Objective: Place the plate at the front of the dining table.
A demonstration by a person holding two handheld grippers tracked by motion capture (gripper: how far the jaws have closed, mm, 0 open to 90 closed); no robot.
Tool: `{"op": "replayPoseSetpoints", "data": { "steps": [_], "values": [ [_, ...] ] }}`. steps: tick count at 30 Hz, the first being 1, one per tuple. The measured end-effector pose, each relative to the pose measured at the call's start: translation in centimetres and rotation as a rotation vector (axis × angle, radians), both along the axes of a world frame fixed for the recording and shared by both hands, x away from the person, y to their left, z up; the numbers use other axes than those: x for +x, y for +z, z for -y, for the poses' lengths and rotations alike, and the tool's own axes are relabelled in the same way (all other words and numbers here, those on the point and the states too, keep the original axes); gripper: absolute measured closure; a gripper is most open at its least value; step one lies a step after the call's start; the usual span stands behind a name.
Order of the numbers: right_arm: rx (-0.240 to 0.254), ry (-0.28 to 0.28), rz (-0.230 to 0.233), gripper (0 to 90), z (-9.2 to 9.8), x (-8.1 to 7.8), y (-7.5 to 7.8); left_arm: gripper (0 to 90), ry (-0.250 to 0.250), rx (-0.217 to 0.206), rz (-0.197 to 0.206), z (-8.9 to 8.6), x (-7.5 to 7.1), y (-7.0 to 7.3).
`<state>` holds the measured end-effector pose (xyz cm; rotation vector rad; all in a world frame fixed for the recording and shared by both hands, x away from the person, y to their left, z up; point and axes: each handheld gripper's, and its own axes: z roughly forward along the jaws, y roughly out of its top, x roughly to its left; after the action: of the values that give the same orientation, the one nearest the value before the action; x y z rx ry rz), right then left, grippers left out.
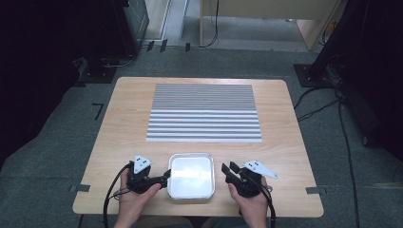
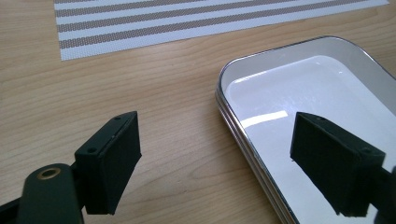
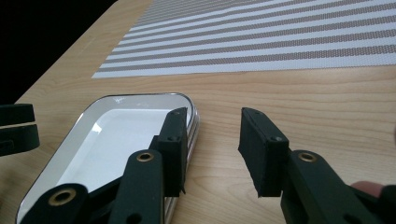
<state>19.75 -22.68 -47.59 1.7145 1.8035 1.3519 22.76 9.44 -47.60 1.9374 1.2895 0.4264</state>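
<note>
A shiny square metal tray (image 1: 207,176) with a white inside sits empty near the table's front edge. My left gripper (image 1: 166,176) is at the tray's left side. In the left gripper view this gripper (image 2: 217,135) is open and straddles the tray's rim (image 2: 219,91), with one jaw over the wood and the other over the tray's inside. My right gripper (image 1: 228,167) is just right of the tray. In the right gripper view it (image 3: 212,135) is open, its left jaw by the tray's rim (image 3: 140,96) and its right jaw over bare wood.
A grey-and-white striped placemat (image 1: 204,114) lies across the far half of the wooden table (image 1: 128,118). Cables trail from both grippers off the front edge. The floor around holds cables and dark equipment stands.
</note>
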Motion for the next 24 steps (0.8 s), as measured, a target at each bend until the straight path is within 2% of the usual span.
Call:
{"op": "replayPoseSetpoints", "data": {
  "steps": [1, 2, 8, 11, 15, 19, 24],
  "values": [
    [0.0, 0.0, 0.0, 63.9, 0.0, 0.0, 0.0, 21.8, 0.006, -0.005, 0.003, 0.1, 0.0, 0.0],
    [-0.01, 0.003, -0.002, 64.1, -0.2, 0.0, 0.0, 26.2, 0.007, -0.013, 0.002, 0.1, 0.0, -0.1],
    [-0.011, -0.009, -0.009, 66.3, -1.0, 0.7, -0.1, 28.2, -0.005, -0.008, -0.016, 0.5, 0.1, -0.4],
    [-0.009, -0.004, -0.025, 69.1, -1.5, 1.2, -0.2, 34.6, -0.017, -0.021, -0.025, 0.6, 0.2, -0.4],
    [0.042, 0.001, -0.057, 73.1, -1.9, 1.5, -0.3, 43.7, -0.06, -0.068, -0.056, 0.6, 0.3, -0.5],
    [0.035, 0.01, -0.077, 76.1, -2.3, 1.6, -0.8, 54.5, -0.078, -0.084, -0.078, 0.6, 0.4, -0.6],
    [0.032, 0.013, -0.099, 77.3, -2.4, 1.6, -1.4, 60.2, -0.078, -0.091, -0.098, 0.6, 0.4, -0.8]
  ]
}}
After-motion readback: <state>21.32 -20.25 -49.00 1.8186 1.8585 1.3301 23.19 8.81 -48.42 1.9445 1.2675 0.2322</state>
